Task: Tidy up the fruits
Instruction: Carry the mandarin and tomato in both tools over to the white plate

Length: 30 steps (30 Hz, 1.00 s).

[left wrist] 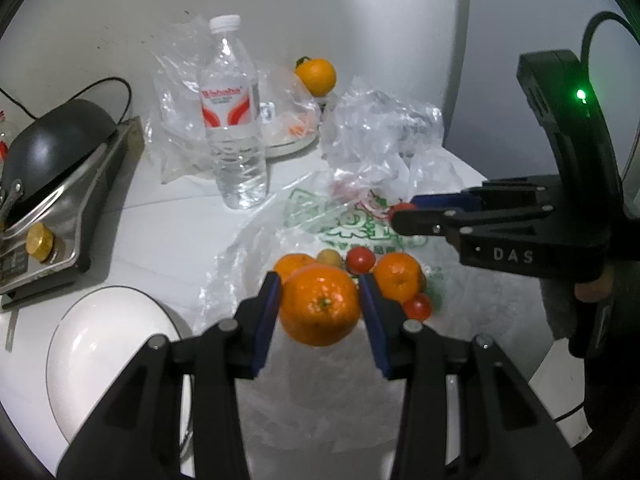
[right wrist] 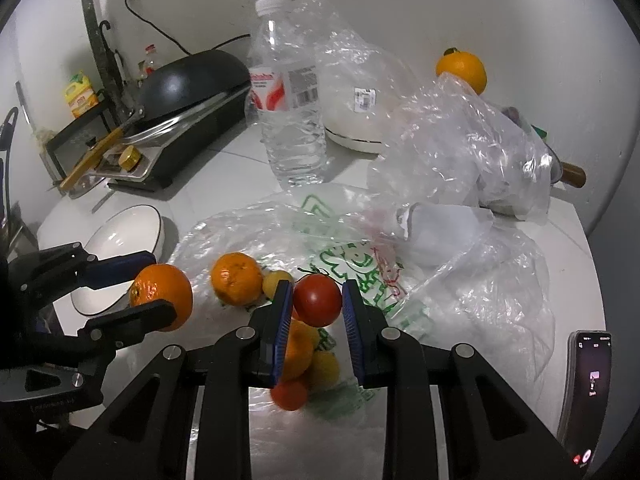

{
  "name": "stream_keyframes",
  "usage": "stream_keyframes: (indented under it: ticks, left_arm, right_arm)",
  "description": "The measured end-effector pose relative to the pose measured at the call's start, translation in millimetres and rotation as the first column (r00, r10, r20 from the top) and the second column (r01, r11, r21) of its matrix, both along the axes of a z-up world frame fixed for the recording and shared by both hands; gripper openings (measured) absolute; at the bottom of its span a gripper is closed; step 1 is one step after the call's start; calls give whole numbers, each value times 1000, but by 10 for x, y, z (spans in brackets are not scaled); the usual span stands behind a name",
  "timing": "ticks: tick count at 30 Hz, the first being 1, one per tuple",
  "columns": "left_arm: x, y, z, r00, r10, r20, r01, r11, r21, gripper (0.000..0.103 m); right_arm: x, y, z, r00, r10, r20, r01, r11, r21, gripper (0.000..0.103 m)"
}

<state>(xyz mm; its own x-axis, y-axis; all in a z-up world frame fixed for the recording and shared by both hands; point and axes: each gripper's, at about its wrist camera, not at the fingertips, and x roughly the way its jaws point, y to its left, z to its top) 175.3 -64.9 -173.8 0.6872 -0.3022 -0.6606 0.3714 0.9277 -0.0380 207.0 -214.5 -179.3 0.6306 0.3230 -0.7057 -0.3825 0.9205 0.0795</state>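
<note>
- Left wrist view, far left: a dark wok sits on a steel stove at the edge of the white surface, with a white bowl just in front of it.
- Behind, by the pale wall, a water bottle stands upright among clear plastic bags; a lone orange sits farther back near the wall.
- Centre: the left hand-held gripper pinches a mandarin between its blue pads, the fruit held above a printed bag.
- Just beyond the mandarin, loose fruit lies clustered on that bag: oranges, small tomatoes and a yellowish piece.
- Right wrist view, left side: the same bowl lies right behind the held mandarin.
- Centre: the right hand-held gripper pinches a tomato, both pads touching it, above the fruit pile.
- Far right: a phone lies at the surface's edge, screen lit.
</note>
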Motion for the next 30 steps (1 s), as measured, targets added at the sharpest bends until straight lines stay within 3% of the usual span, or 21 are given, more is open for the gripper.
stream_keyframes:
  ticks: [12, 30]
  left_arm:
    - [-200, 313, 132, 998, 50, 48, -49, 999, -16, 41]
    - [-419, 1113, 169, 984, 153, 86, -150, 988, -39, 41]
  right_arm:
    - [-200, 290, 153, 999, 38, 33, -37, 999, -18, 27]
    - [-319, 1055, 264, 991, 121, 56, -118, 992, -45, 27]
